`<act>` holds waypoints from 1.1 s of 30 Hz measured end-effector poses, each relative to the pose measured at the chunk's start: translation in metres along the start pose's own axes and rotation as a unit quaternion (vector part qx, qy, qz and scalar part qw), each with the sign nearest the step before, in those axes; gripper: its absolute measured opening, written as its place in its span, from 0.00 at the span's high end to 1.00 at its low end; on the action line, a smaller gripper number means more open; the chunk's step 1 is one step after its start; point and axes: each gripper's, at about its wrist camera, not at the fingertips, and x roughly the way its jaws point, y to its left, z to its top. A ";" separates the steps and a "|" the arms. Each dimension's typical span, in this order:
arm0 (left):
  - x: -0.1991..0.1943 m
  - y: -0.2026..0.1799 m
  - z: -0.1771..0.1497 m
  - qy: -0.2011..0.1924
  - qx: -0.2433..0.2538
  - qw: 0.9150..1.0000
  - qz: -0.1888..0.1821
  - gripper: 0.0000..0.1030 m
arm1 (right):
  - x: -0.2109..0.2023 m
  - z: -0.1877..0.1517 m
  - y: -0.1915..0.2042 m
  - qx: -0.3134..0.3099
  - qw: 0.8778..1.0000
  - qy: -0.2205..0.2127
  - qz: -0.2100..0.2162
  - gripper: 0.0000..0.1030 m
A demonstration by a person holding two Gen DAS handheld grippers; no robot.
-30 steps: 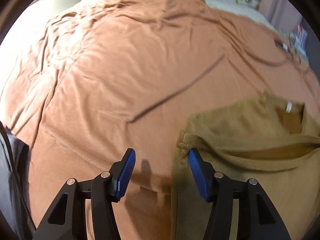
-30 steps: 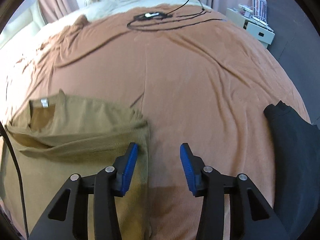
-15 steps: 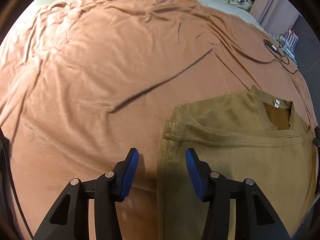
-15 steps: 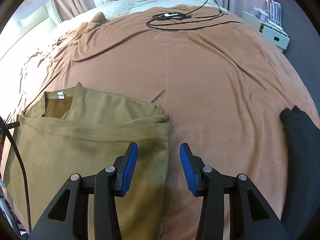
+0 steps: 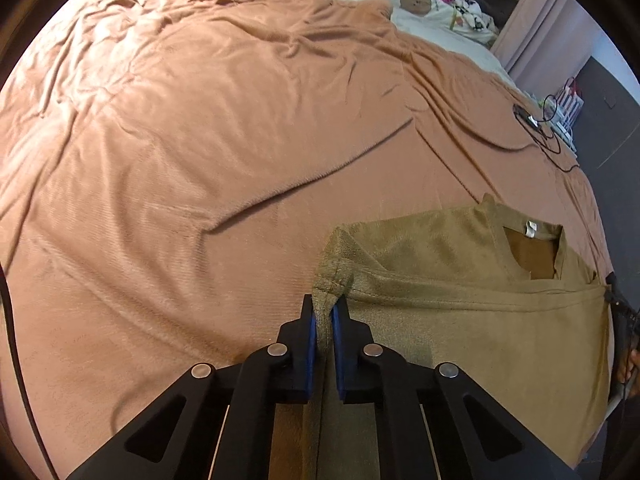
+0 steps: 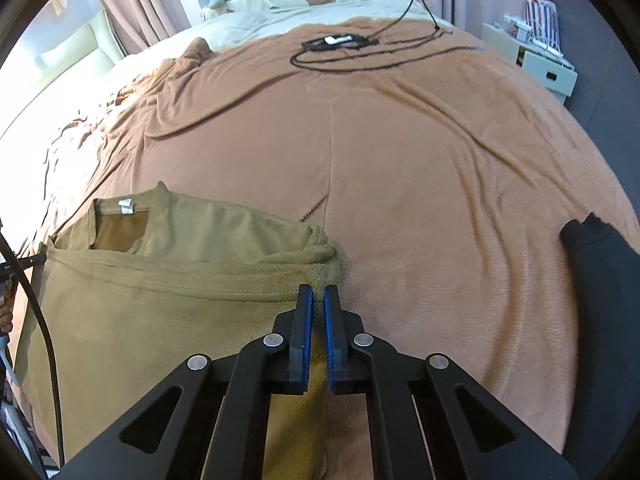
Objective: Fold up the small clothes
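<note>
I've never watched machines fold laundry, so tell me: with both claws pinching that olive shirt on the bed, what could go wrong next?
Each claw holds only a small pinch. The left claw grips the olive shirt at its left edge, the right claw at the opposite edge, so the fabric might slip out when lifted. The brown blanket beneath looks soft and wrinkled, so it could get pinched too. The fold may land crooked if the claws move unevenly.

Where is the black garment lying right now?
Right wrist view only: the black garment lies at the far right edge on the brown blanket, apart from the olive shirt.
</note>
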 end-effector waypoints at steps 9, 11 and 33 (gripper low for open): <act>-0.037 -0.013 0.004 -0.039 0.018 0.999 0.003 0.96 | -0.035 -0.002 0.013 -0.018 0.999 -0.033 -0.003 0.98; -0.046 -0.018 0.012 -0.051 0.020 0.999 -0.004 0.96 | -0.041 0.001 0.013 -0.013 0.999 -0.041 0.000 0.98; 0.017 -0.023 0.066 -0.033 0.025 0.997 0.062 0.96 | 0.029 0.056 0.011 0.005 0.999 -0.025 -0.037 0.98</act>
